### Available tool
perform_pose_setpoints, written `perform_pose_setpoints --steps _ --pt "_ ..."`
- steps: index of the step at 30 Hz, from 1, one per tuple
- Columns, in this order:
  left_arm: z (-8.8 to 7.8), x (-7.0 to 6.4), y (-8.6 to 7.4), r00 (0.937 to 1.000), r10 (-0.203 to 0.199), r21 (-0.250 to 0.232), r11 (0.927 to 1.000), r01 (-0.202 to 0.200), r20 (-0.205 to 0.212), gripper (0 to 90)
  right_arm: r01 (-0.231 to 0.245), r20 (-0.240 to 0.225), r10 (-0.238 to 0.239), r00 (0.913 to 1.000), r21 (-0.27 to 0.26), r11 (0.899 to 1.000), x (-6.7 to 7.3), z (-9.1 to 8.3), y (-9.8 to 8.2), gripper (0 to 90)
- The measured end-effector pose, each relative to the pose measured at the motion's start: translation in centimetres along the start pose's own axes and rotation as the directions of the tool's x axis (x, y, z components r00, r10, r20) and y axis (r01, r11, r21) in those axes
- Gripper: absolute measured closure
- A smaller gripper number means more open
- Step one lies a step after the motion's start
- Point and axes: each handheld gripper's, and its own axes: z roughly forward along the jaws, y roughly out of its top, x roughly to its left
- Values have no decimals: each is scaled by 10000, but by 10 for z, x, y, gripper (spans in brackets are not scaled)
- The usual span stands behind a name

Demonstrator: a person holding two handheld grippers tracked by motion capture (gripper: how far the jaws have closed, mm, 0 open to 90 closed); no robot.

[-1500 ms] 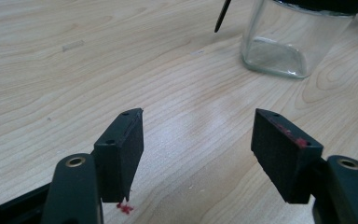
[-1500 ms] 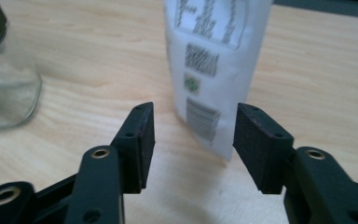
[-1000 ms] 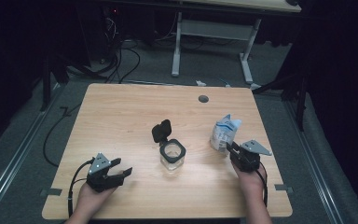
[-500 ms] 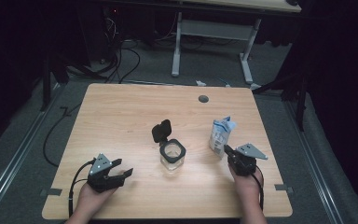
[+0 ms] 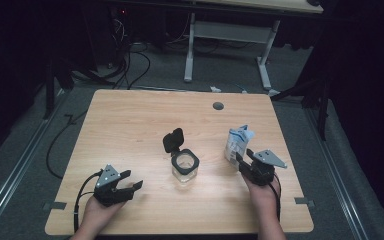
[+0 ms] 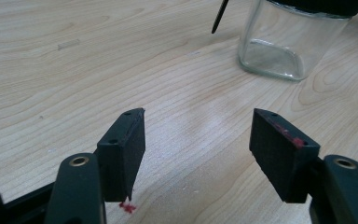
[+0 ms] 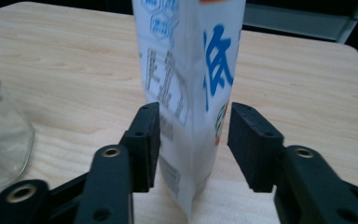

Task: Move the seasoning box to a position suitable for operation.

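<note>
A white pouch with blue print (image 5: 238, 141) (image 7: 191, 70) stands upright on the right side of the wooden table (image 5: 130, 115). My right gripper (image 5: 242, 159) (image 7: 193, 126) sits at its near side, and its jaws have just been opening. The pouch's lower part is between the pads, with a gap at the right pad. An open glass jar (image 5: 185, 167) (image 6: 289, 42) (image 7: 0, 135) with a black flip lid (image 5: 173, 140) stands mid-table. My left gripper (image 5: 132, 180) (image 6: 198, 135) rests near the front left, open and empty, pointing toward the jar.
A round grey cable port (image 5: 218, 106) lies in the tabletop at the back. Cables (image 5: 130, 65) trail on the dark floor behind the table. White desk legs (image 5: 190, 50) stand farther back.
The right gripper's jaws have spread apart around the pouch, which stays standing. The right hand shifted slightly toward the front edge. The left gripper has not moved.
</note>
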Motion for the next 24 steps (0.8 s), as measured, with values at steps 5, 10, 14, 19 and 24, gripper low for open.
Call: perform_pose_setpoints --steps 5,10,14,19,24 --pt "-1 1 0 10000 -25 -72 10000 25 -7 361 22 10 -22 10000 -93 10000 2 7 8 545" --pt "-2 2 0 10000 -45 -71 10000 45 37 362 170 121 -169 9998 -102 9998 4 8 10 570" --pt "-1 1 1 9999 -61 -73 10000 62 112 363 180 253 -175 9995 -193 9997 5 8 12 586" --pt "-5 -2 2 9998 83 -288 9996 -77 200 360 207 351 -201 9992 -183 9996 5 10 13 610" --pt "-4 -1 1 9999 38 -212 9998 -35 133 360 -15 174 17 9998 -114 9999 4 13 13 639"
